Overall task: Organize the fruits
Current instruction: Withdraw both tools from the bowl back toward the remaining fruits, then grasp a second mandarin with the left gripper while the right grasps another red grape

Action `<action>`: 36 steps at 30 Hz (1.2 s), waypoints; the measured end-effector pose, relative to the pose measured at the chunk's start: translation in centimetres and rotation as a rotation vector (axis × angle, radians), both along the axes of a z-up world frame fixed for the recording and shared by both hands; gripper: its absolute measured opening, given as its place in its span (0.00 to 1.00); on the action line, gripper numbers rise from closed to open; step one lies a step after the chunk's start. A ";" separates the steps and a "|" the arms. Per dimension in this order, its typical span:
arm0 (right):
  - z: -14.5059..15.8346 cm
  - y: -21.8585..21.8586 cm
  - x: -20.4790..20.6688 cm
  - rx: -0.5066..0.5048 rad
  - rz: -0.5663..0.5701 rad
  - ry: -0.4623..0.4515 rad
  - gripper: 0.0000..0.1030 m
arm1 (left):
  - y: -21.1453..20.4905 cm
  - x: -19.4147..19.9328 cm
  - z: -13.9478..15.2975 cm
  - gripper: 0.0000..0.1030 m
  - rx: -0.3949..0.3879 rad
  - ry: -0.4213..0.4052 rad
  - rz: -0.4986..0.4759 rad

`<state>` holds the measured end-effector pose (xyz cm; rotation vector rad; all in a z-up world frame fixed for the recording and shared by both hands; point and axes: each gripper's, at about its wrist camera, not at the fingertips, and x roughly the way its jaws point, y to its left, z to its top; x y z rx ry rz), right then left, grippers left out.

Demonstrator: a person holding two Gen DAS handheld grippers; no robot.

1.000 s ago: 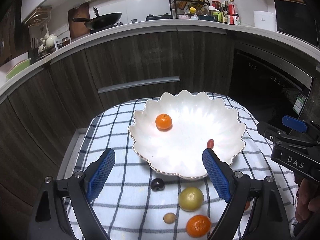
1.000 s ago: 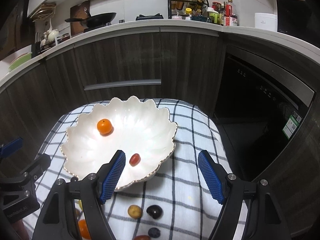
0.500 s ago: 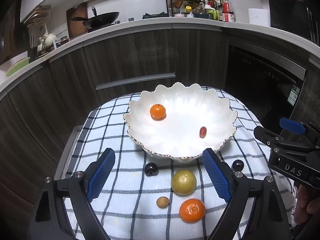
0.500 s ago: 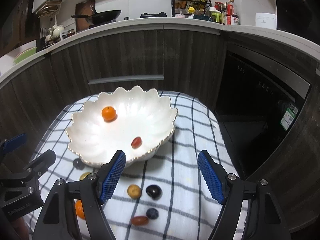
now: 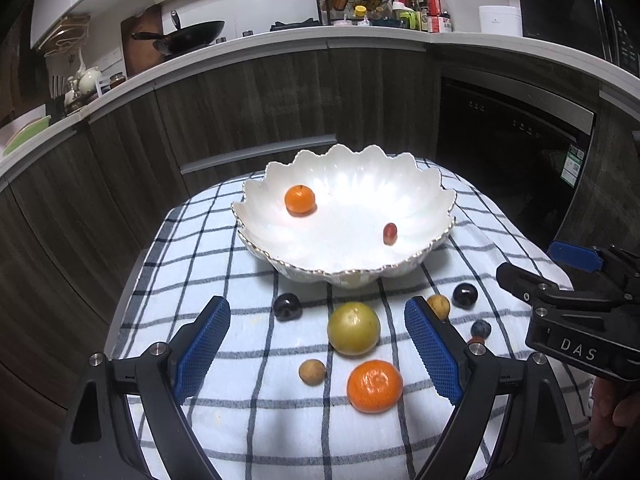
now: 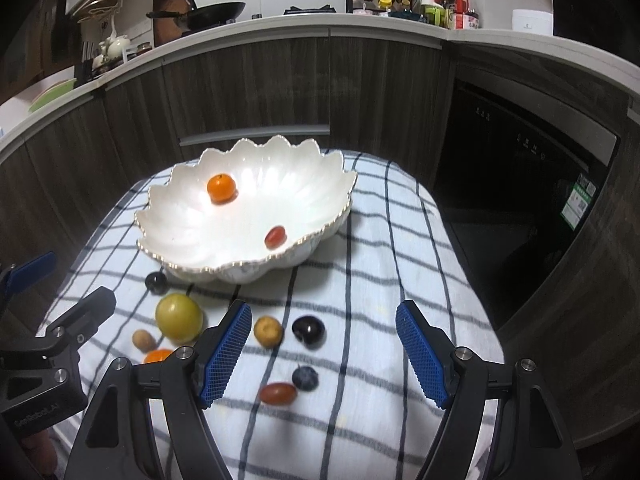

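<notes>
A checked cloth (image 5: 248, 412) covers the table, so the top underneath is hidden. On it sits a shiny white bowl (image 5: 352, 256) with a wavy gold rim, holding a small orange (image 5: 300, 199) and a red grape (image 5: 390, 233). More round fruit lies on the cloth in front: a smooth green fruit (image 5: 353, 333), a bumpy mandarin (image 5: 374, 386), dark plums. The left gripper (image 5: 316, 348) and right gripper (image 6: 323, 356) are both wide open and empty. Since before, both have come lower, so more loose fruit shows.

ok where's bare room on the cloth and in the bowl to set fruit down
The bowl is bare between the small orange and the red grape. The cloth to the bowl's right is bare. In front of the bowl, around the green fruit, it is crowded.
</notes>
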<state>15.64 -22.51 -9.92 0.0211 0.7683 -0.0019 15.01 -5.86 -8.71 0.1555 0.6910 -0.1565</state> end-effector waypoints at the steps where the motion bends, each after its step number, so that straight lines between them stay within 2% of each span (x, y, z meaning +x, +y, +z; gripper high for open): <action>1: -0.2 0.0 -0.2 0.003 0.000 0.005 0.74 | 0.0 -0.1 -0.1 0.87 0.001 0.000 0.000; 20: -2.3 0.5 -1.4 0.016 0.010 0.043 0.73 | 0.0 -0.8 -2.7 0.87 -0.015 0.044 -0.020; 36: -3.8 1.1 -1.8 -0.008 0.032 0.057 0.73 | -0.6 -1.3 -5.0 0.81 -0.004 0.071 -0.057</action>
